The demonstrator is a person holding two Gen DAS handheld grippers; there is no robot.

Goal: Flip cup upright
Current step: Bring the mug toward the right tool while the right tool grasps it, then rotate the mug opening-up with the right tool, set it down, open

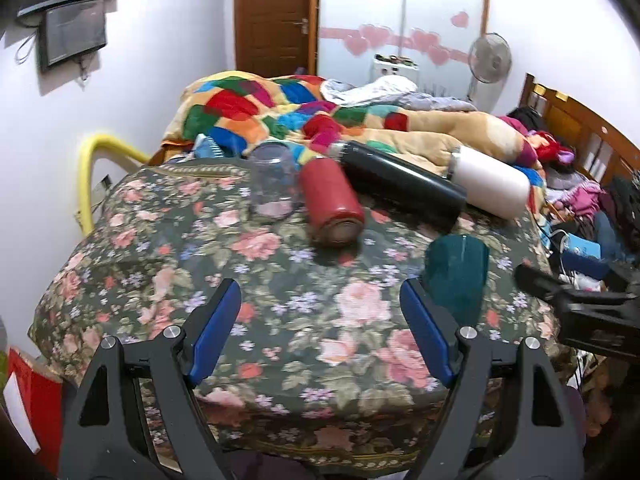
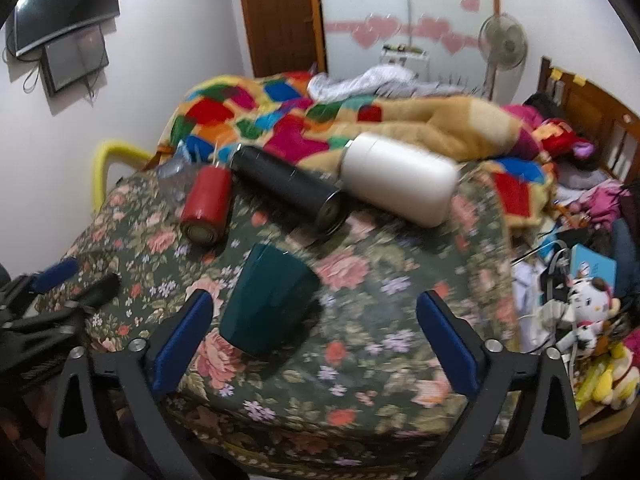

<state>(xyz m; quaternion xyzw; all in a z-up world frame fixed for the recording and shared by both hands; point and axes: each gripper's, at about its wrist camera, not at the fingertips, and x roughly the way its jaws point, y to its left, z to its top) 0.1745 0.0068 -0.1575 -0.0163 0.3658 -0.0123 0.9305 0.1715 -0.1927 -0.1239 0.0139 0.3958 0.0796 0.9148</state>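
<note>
A dark teal cup stands upside down on the floral cloth of a table; it also shows in the right wrist view. My left gripper is open and empty, with the cup just beyond its right finger. My right gripper is open and empty, with the cup just ahead of its left finger, between the jaws' lines but not touched. The right gripper shows at the right edge of the left wrist view.
A clear plastic cup, a red bottle, a black flask and a white flask lie at the table's far side. A bed with a patchwork blanket is behind. Clutter and toys lie on the right.
</note>
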